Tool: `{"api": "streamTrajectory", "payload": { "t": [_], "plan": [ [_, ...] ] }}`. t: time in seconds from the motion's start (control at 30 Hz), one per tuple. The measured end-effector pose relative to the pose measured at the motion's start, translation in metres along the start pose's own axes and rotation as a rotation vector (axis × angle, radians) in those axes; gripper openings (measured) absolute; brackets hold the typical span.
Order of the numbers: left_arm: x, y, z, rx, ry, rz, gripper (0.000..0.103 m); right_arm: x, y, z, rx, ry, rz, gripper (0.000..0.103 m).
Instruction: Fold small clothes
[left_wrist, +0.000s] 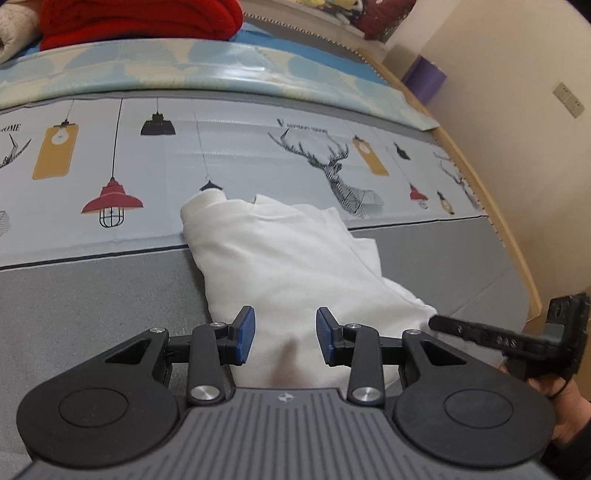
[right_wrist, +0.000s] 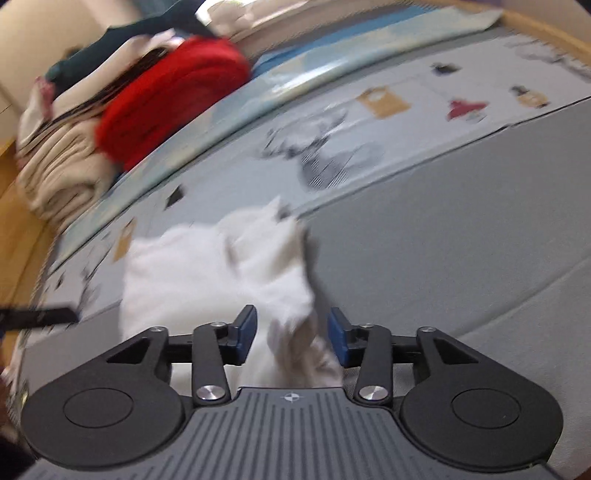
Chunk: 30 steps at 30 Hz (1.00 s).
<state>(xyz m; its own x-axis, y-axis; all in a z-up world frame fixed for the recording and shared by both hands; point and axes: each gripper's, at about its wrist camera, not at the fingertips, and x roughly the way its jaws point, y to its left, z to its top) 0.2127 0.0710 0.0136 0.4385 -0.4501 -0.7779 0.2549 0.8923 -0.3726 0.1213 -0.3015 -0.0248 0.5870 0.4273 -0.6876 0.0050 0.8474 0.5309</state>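
Note:
A small white garment (left_wrist: 288, 258) lies rumpled and partly folded on the grey mat (left_wrist: 81, 302), its far end on the lamp-and-deer print cloth (left_wrist: 229, 147). My left gripper (left_wrist: 286, 334) hovers over the garment's near end with its blue pads apart and nothing pressed between them. In the right wrist view, which is blurred, the white garment (right_wrist: 221, 266) runs up between the jaws of my right gripper (right_wrist: 291, 338), whose pads stand clear of it. One right-gripper finger (left_wrist: 480, 336) reaches the garment's right corner, held by a hand (left_wrist: 565, 406).
A folded red garment (left_wrist: 140, 22) and a beige pile (right_wrist: 59, 177) sit at the far side beyond a pale blue patterned cloth (left_wrist: 221, 66). A wooden edge (left_wrist: 491, 206) borders the mat on the right, with a purple object (left_wrist: 424, 77) by the wall.

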Motion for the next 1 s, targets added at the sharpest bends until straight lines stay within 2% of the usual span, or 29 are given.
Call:
{"api": "streamTrajectory", "payload": {
  "t": [0.13,0.2,0.27,0.3,0.33,0.47,0.53,0.6,0.63,0.73,0.8,0.87,0.97,1.0],
  "plan": [
    [0.012,-0.006,0.003,-0.001,0.005,0.006,0.039,0.013,-0.003,-0.007,0.003,0.054,0.095,0.050],
    [0.016,-0.010,0.005,0.007,-0.006,0.018,0.039,0.025,0.000,-0.012,-0.024,0.103,0.101,0.051],
    [0.020,-0.009,0.009,0.002,-0.028,0.041,0.039,0.032,0.014,-0.018,-0.127,0.146,0.089,0.038],
    [0.022,-0.008,0.011,-0.010,-0.043,0.050,0.039,0.031,0.024,-0.020,-0.193,0.143,0.071,0.013],
    [0.023,-0.007,0.014,-0.020,-0.056,0.057,0.039,0.026,0.032,-0.022,-0.244,0.132,0.065,0.008],
    [0.032,-0.006,0.026,0.000,-0.084,0.064,0.039,-0.014,0.046,-0.015,-0.248,0.061,0.178,0.007],
    [0.040,-0.005,0.030,0.021,-0.079,0.081,0.039,-0.026,0.044,-0.013,-0.230,0.069,0.213,0.007],
    [0.053,-0.001,0.033,0.021,-0.057,0.103,0.039,-0.024,0.037,-0.015,-0.225,0.115,0.180,0.007],
    [0.062,0.004,0.034,0.020,-0.043,0.116,0.039,-0.020,0.033,-0.016,-0.227,0.142,0.136,0.007],
    [0.092,0.014,0.031,0.047,0.027,0.213,0.037,0.004,0.011,-0.017,-0.183,0.248,-0.069,0.003],
    [0.109,0.022,0.028,0.052,0.067,0.273,0.038,0.011,0.000,-0.017,-0.139,0.298,-0.168,0.003],
    [0.111,0.026,0.029,0.031,0.064,0.272,0.038,0.007,-0.006,-0.012,-0.108,0.276,-0.194,0.004],
    [0.098,0.027,0.035,-0.023,0.035,0.241,0.037,-0.014,0.003,0.006,-0.075,0.113,-0.068,0.006],
    [0.092,0.027,0.037,-0.038,0.022,0.219,0.037,-0.017,0.008,0.013,-0.073,0.069,-0.041,0.011]
  ]
}}
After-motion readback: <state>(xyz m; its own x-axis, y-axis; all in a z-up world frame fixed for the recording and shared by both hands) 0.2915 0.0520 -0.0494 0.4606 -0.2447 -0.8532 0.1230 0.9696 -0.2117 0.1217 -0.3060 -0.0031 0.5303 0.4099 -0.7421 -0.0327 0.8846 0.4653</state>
